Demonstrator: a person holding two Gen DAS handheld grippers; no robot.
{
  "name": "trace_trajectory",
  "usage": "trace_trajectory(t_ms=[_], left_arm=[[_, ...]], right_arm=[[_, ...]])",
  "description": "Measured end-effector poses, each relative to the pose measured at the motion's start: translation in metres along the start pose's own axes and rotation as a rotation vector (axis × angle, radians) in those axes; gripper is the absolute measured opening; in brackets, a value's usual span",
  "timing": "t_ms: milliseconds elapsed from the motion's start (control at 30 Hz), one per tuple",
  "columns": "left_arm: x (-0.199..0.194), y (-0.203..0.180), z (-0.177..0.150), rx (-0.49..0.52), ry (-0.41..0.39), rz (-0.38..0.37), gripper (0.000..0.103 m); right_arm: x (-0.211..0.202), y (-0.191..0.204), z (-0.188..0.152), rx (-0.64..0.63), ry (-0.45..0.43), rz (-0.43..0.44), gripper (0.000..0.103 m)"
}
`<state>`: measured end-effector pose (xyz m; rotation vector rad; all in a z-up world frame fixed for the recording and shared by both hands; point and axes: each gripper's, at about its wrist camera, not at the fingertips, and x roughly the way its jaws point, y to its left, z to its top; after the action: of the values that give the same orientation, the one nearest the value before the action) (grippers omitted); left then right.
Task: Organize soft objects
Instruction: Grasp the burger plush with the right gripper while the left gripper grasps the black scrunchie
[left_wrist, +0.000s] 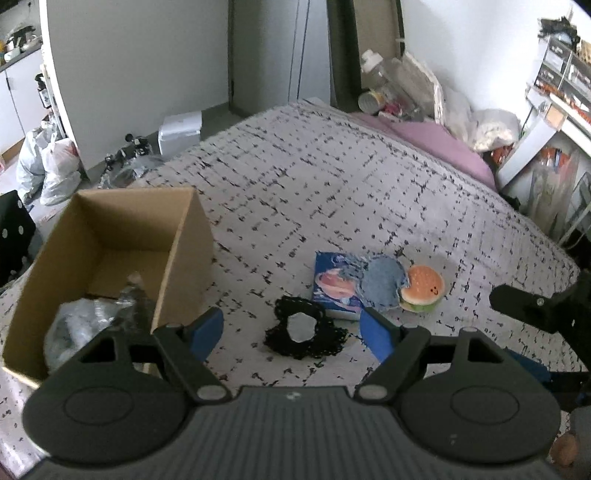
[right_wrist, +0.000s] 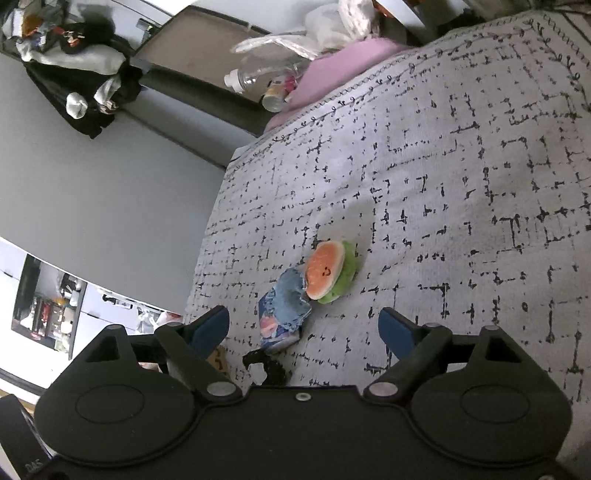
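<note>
On the patterned bedspread (left_wrist: 314, 192) lie a black lace piece (left_wrist: 317, 343) with a pale patch, a blue tissue pack (left_wrist: 332, 284), a denim patch (left_wrist: 382, 282) over it, and a burger plush (left_wrist: 423, 288). My left gripper (left_wrist: 295, 328) is open and empty, just above the lace piece. An open cardboard box (left_wrist: 122, 240) at left holds a clear plastic bag (left_wrist: 85, 321). My right gripper (right_wrist: 306, 325) is open and empty, near the tissue pack (right_wrist: 275, 328), denim patch (right_wrist: 291, 299) and burger plush (right_wrist: 330, 271). The lace piece (right_wrist: 271, 363) shows partly. The right gripper appears at the left view's right edge (left_wrist: 532, 306).
A purple pillow (left_wrist: 439, 144), bottles and plastic bags (left_wrist: 395, 88) sit at the bed's far end. Bags (left_wrist: 55, 170) and clutter lie on the floor left of the bed. Shelves (left_wrist: 561, 81) stand at right. The bed's edge (right_wrist: 210, 236) drops to the floor.
</note>
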<state>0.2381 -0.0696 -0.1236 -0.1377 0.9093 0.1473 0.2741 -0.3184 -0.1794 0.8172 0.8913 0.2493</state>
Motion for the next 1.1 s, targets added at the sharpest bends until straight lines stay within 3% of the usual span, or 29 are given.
trace_trajectory(t_ms=[167, 367, 567, 733, 867, 1100], left_arm=[[0.02, -0.012, 0.009, 0.069, 0.019, -0.011, 0.08], [0.042, -0.011, 0.01, 0.06, 0.036, 0.001, 0.076], [0.056, -0.004, 0.008, 0.028, 0.051, -0.014, 0.071], [0.07, -0.005, -0.002, 0.026, 0.077, -0.018, 0.058], [0.078, -0.012, -0.008, 0.085, 0.073, 0.004, 0.057], [0.095, -0.005, -0.016, 0.051, 0.125, 0.019, 0.057]], right_arm=[[0.017, -0.008, 0.008, 0.022, 0.013, -0.033, 0.075], [0.036, -0.017, 0.016, 0.055, 0.027, -0.045, 0.063], [0.049, -0.018, 0.017, 0.077, 0.04, -0.047, 0.063], [0.062, -0.016, 0.017, 0.063, 0.059, -0.041, 0.063], [0.071, -0.022, 0.017, 0.08, 0.066, -0.04, 0.062], [0.08, -0.021, 0.018, 0.051, 0.057, -0.046, 0.061]])
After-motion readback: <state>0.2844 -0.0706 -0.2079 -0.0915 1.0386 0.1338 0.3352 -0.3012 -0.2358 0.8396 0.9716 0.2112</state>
